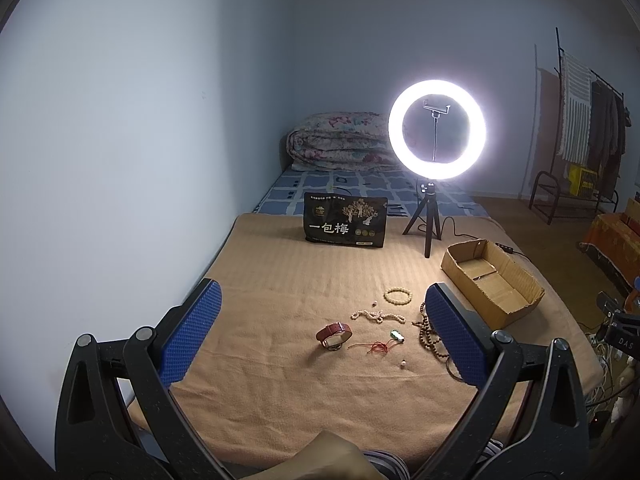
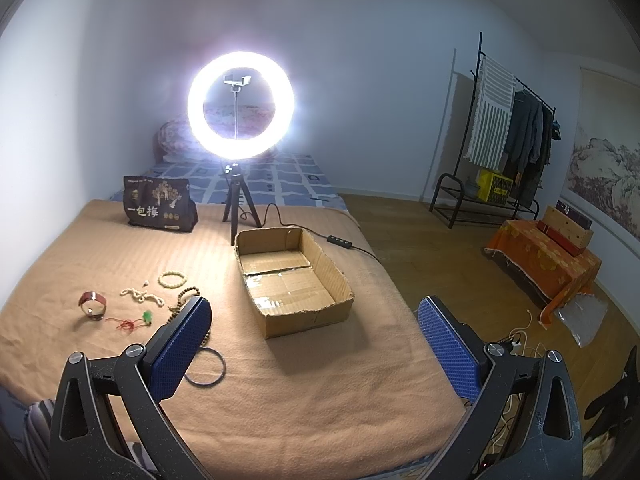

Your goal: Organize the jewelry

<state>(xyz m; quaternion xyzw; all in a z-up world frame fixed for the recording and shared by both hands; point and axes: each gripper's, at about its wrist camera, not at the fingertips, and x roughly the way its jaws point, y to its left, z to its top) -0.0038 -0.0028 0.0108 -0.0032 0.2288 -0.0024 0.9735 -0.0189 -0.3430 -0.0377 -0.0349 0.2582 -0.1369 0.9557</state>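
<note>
Two grippers are up over the tan blanket [image 1: 280, 280] on my feeds, and both have their blue pads spread wide with nothing between them. My left gripper [image 1: 320, 336] hangs above the near edge of the blanket, looking straight down on the jewelry. My right gripper [image 2: 316, 344] sits further toward the blanket's right edge, with the cardboard box [image 2: 344, 304] just ahead of it.

I count the pieces lying loose together near the middle of the blanket: a red-strapped watch [image 1: 334, 335] resting on its side, a red cord [image 1: 374, 347] beside it that runs to a small green pendant [image 1: 396, 335], a pale bead strand [image 1: 376, 315] in a wavy line, and a cream bead bracelet [image 1: 398, 295] lying as a closed ring further back. A string of dark wooden beads [image 1: 426, 330] lies on the side nearer the box, partly hidden behind my left gripper's right pad. From the right wrist I also see a thin dark ring [image 2: 208, 368] on the blanket, half behind the right gripper's left pad.

The box stands open and bare inside, toward the right edge. A lit ring light [image 1: 437, 130] on a tripod and a dark snack bag [image 1: 346, 220] stand along the blanket's far edge.
</note>
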